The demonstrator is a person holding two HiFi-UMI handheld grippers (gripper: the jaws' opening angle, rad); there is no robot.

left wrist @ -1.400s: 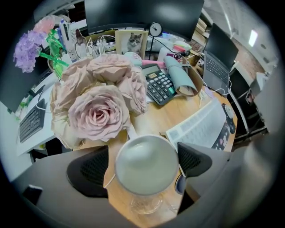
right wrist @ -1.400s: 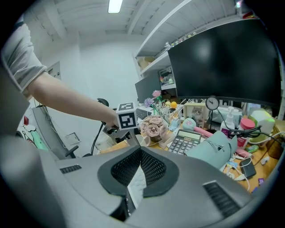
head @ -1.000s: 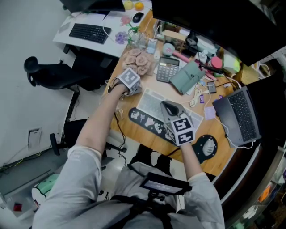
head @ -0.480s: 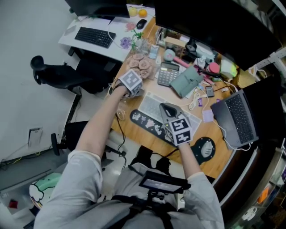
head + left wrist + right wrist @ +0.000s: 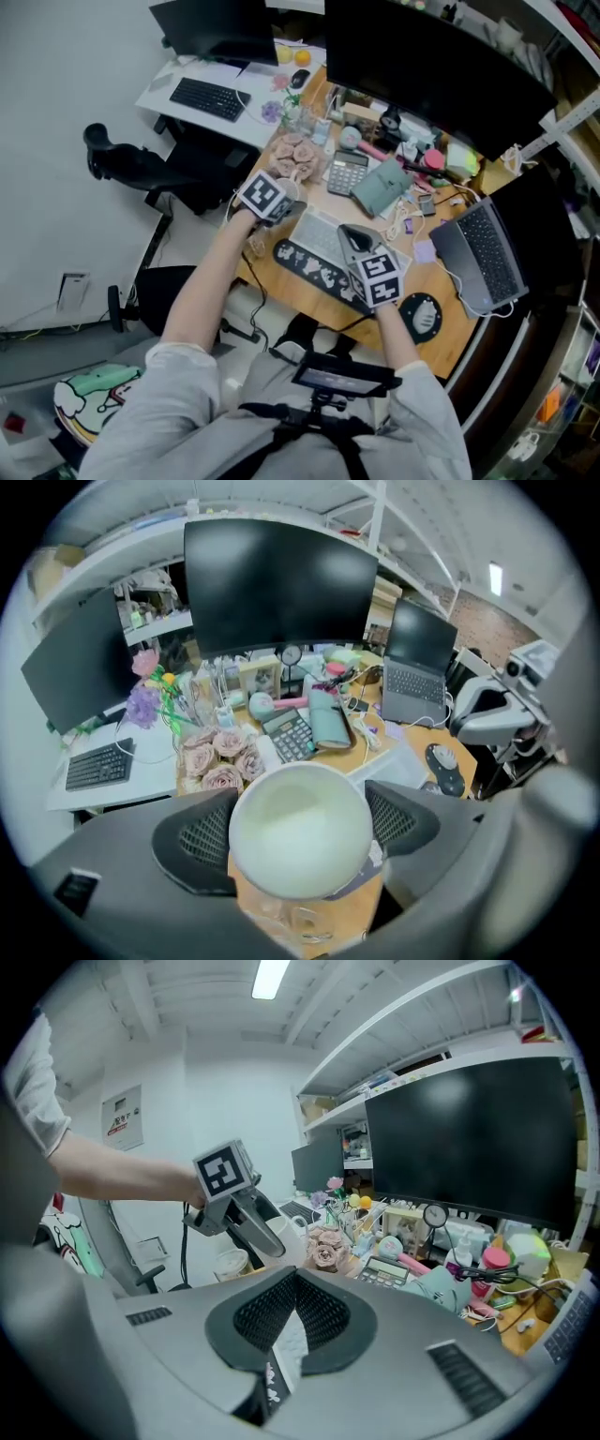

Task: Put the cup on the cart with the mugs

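A white cup (image 5: 300, 836) sits between the jaws of my left gripper (image 5: 298, 819), with a pad pressed against each side and its open mouth facing the camera. The right gripper view shows that gripper (image 5: 246, 1215) raised above the desk's left end, the cup (image 5: 287, 1233) and its handle peeking out beyond the fingers. In the head view the left gripper (image 5: 284, 199) hovers by the pink roses. My right gripper (image 5: 350, 231) hangs over the keyboard; its pads (image 5: 295, 1283) meet with nothing between them. No cart or mugs appear in any view.
The wooden desk (image 5: 441, 323) holds a white keyboard (image 5: 322, 234), a calculator (image 5: 349, 172), pink roses (image 5: 295, 155), a laptop (image 5: 483, 258), a mouse pad (image 5: 420, 317) and small clutter under a big monitor (image 5: 431, 66). A black office chair (image 5: 141, 169) stands at the left.
My left gripper has lifted higher with the cup held in it. The right gripper has risen slightly above the keyboard.
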